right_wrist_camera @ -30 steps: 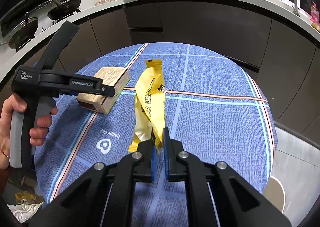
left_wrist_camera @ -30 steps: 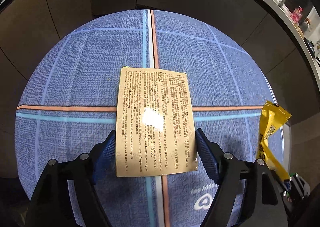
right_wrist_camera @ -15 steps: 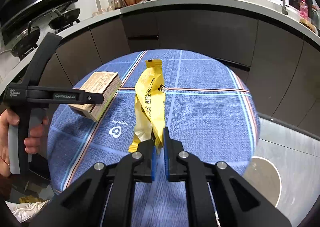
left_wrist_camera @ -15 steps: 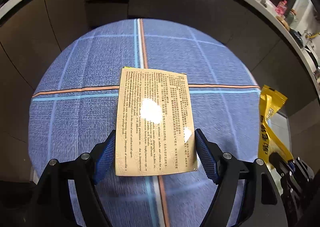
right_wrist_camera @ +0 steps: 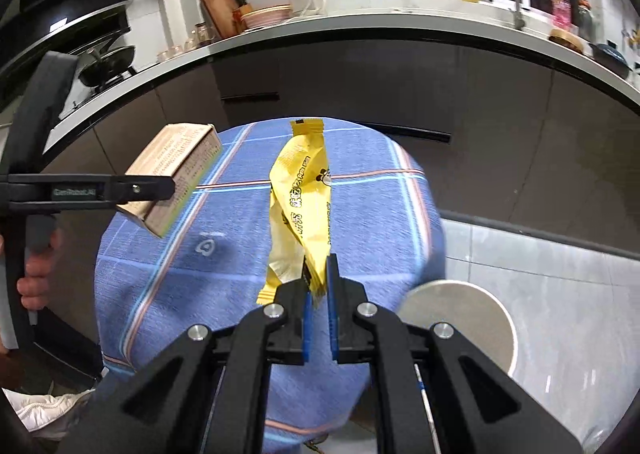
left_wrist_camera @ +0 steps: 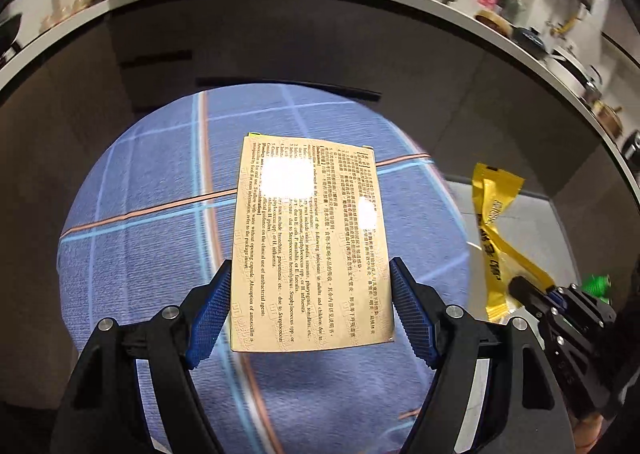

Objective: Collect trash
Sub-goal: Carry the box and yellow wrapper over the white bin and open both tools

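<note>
Kitchen cabinets curve behind a blue-clothed bench (right_wrist_camera: pixel 224 278). Both pieces of trash are lifted clear of it: the left hand-held gripper (left_wrist_camera: pixel 310 310) stands wide, clamped on the tan box (left_wrist_camera: pixel 312 246), while the right hand-held gripper (right_wrist_camera: pixel 318 290), nearly together, pinches the yellow wrapper (right_wrist_camera: pixel 304 205). Next comes carrying both to a bin (none is plainly visible).

carton (left_wrist_camera: pixel 312 246): I read it as tan cardboard, slightly glossy, with glare spots over embossed print
wrapper (right_wrist_camera: pixel 306 209): I see shiny yellow plastic film, creased
surface cloth (left_wrist_camera: pixel 152 262): woven blue fabric, matt and coarse from my view
left gripper (left_wrist_camera: pixel 310 314): matt black plastic, blue ribbed pads on the jaws, bright metal pins
right gripper (right_wrist_camera: pixel 318 294): same to my eye
cabinet fronts (right_wrist_camera: pixel 360 85): dark, smooth, semi-gloss
floor (right_wrist_camera: pixel 560 294): pale glossy tile
</note>
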